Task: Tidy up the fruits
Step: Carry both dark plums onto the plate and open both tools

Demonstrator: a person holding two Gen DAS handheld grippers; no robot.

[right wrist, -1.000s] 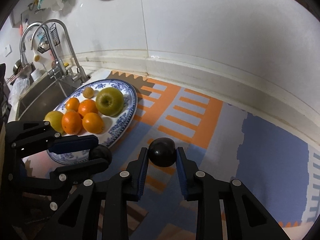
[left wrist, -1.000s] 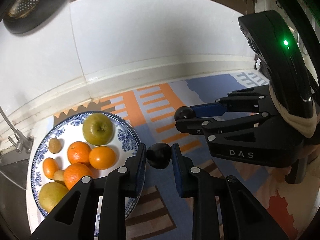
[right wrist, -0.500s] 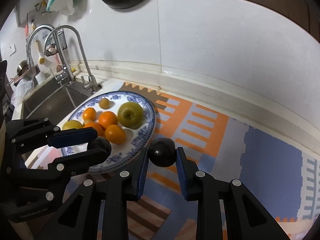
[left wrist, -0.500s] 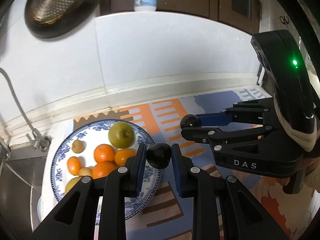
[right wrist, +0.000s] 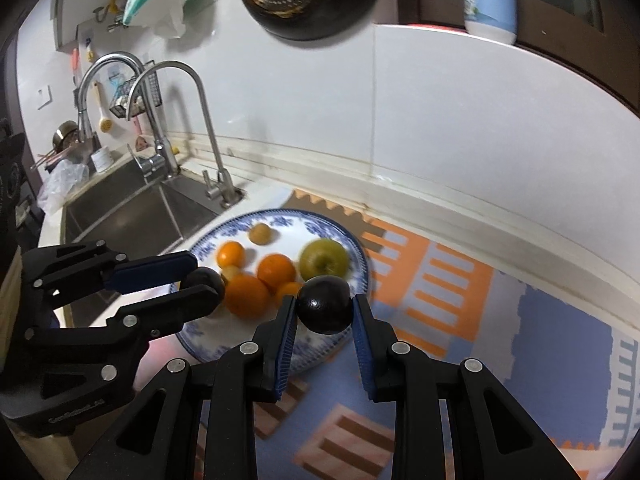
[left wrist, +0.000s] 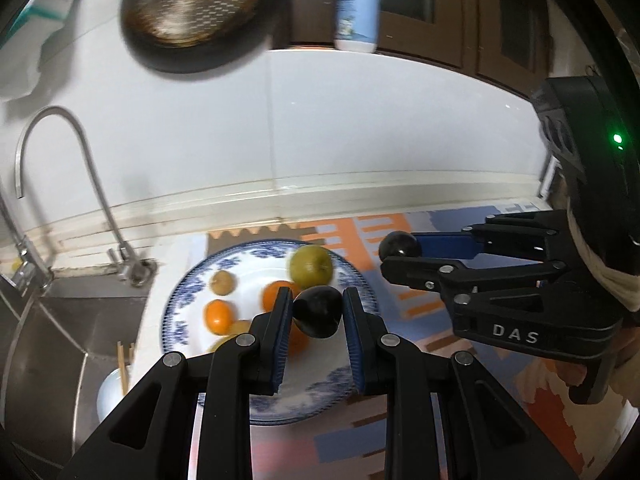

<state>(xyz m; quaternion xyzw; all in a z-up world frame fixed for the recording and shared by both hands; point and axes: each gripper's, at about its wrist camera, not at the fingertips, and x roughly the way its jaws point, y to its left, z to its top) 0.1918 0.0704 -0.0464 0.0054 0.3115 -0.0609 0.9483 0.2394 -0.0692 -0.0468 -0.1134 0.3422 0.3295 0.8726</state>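
Your left gripper [left wrist: 318,312] clamps a dark round plum [left wrist: 319,311] above the blue-and-white patterned plate [left wrist: 176,312] of oranges and a green apple [left wrist: 311,266] at the counter's sink-side edge, while your right gripper [right wrist: 325,310] grips a second dark plum [right wrist: 325,309] over the plate's right rim.

A: Where does the left wrist view sit?

B: Behind its own fingers, close above the plate [left wrist: 362,280], tilted down and facing the back wall, sink [left wrist: 80,344] at its left edge.

A: And the right wrist view?

B: The same kind of seat, a little further right over the mat [right wrist: 540,320], angled down toward the sink corner [right wrist: 132,208].

A: What do they share?

B: The plate [right wrist: 360,256], the tap, the wall, and each sees the other gripper.
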